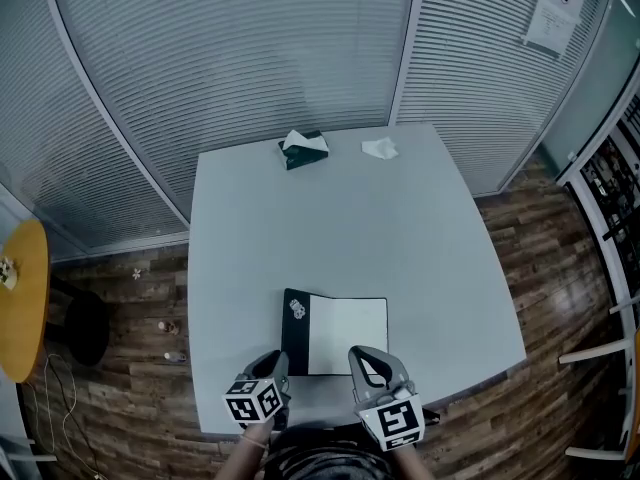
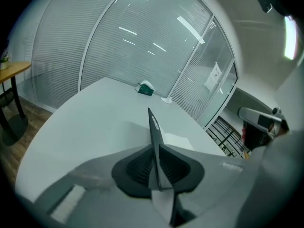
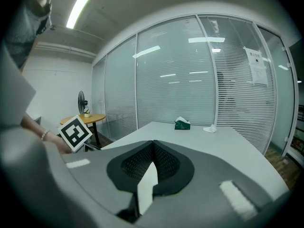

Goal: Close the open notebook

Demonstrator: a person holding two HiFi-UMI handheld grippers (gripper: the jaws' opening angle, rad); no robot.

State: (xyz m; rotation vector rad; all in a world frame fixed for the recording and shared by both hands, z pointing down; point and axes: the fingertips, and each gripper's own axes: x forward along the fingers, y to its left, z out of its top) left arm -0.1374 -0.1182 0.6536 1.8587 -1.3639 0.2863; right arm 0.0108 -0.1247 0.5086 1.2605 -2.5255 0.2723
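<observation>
Left gripper [image 2: 155, 148]: jaws clamped on the black cover [image 2: 154, 126] of the notebook [image 1: 345, 336]; the cover stands on edge between them and rises past the tips.
Right gripper [image 3: 153, 144]: jaws together, with nothing reaching beyond the tips. A pale sliver shows in the seam on the camera side, and what it is cannot be told. From the head view it sits at the near edge of the white page, to the right of the left gripper.
Notebook: open at the near edge of the table [image 1: 340, 238]. The white page lies flat and faces up, while the cover on the left side shows from above only as a narrow dark strip.
Table: pale grey, with its middle bare between the notebook and the far edge.
Tissue box [image 1: 303, 149]: dark green with a white tissue sticking out, at the far edge of the table.
Crumpled tissue [image 1: 379, 148]: white, near the box on its right but apart from it.
Round table [image 1: 22, 298]: yellow top, standing on the wooden floor [image 1: 130, 368], well apart to the left.
Glass wall [image 1: 240, 58]: slatted blinds behind the table — a paper notice [image 1: 555, 13] is stuck on the right panel.
</observation>
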